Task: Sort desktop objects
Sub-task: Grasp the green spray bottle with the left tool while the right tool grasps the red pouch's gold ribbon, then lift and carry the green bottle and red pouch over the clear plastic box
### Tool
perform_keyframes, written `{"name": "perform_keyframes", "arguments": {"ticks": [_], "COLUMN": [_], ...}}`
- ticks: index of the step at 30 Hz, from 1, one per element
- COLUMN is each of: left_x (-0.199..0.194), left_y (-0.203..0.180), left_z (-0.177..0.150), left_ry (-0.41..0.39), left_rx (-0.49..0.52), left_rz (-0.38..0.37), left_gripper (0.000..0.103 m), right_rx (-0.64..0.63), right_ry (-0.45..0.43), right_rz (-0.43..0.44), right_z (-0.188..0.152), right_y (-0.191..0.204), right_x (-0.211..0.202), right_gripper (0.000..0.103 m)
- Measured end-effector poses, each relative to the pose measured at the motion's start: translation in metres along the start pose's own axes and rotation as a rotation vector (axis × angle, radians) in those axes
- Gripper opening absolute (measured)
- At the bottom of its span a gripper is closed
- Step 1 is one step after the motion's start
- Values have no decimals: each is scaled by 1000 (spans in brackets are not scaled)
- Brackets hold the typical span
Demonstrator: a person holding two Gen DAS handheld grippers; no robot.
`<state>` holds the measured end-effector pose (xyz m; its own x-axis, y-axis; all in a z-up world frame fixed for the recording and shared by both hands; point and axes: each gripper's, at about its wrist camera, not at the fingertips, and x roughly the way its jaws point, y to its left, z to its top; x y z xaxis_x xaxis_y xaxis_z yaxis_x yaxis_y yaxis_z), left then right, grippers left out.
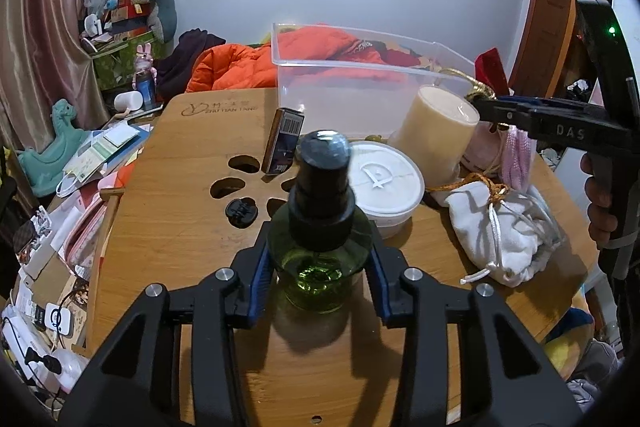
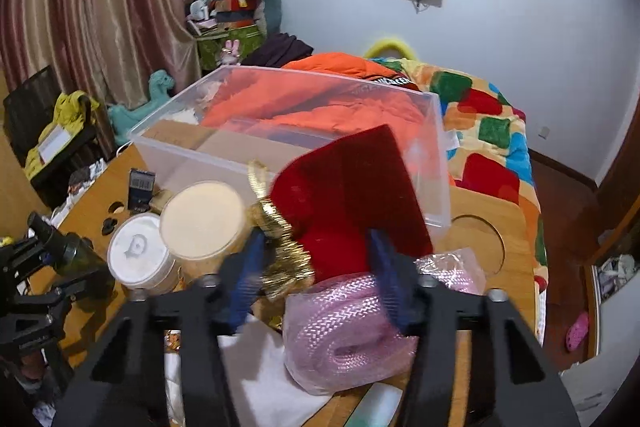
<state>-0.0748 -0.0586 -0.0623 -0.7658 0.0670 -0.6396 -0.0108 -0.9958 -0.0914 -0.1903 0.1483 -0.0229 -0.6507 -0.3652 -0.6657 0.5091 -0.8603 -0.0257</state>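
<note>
My left gripper (image 1: 320, 259) is shut on a green glass bottle (image 1: 320, 255) with a black cap, standing on the wooden table (image 1: 160, 227). It also shows in the right wrist view (image 2: 76, 253). My right gripper (image 2: 316, 259) is shut on a red velvet pouch (image 2: 352, 187) with a gold drawstring (image 2: 280, 247), held above the table near the clear plastic bin (image 2: 280, 115). The right gripper shows at the right of the left wrist view (image 1: 480, 103). The bin (image 1: 360, 83) stands at the table's back.
On the table: a cream cylinder (image 1: 436, 135), a white lidded tub (image 1: 384, 183), a small dark box (image 1: 282, 143), a white drawstring bag (image 1: 500, 231), a black clip (image 1: 240, 213), pink woven cord (image 2: 344, 331). Clutter lies left of the table; a bed lies behind.
</note>
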Motion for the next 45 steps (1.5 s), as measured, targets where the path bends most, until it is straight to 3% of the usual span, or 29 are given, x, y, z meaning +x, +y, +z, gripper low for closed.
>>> {"name": "perform_keyframes", "arguments": {"ticks": [2, 8, 23, 31, 35, 45], "left_x": [-3, -15, -49, -64, -66, -37], "left_y": [2, 3, 2, -1, -5, -18], "left_z": [1, 4, 27, 72, 93, 142], "left_ry": [-9, -40, -105, -143, -169, -151], "left_rx": [-5, -12, -9, 18, 61, 113], "left_rz": [-10, 0, -7, -51, -32, -27], "left_gripper": [41, 41, 41, 41, 41, 41], "right_rx": [-16, -8, 56, 73, 88, 86], "right_ry": [-5, -23, -135, -187, -198, -229], "right_rz": [-1, 12, 72, 89, 98, 120], "right_z": [-2, -6, 1, 12, 20, 52], "right_y": [3, 4, -4, -11, -16, -23], "right_x": [-1, -11, -70, -92, -93, -81], "right_gripper": [31, 21, 19, 19, 19, 19]}}
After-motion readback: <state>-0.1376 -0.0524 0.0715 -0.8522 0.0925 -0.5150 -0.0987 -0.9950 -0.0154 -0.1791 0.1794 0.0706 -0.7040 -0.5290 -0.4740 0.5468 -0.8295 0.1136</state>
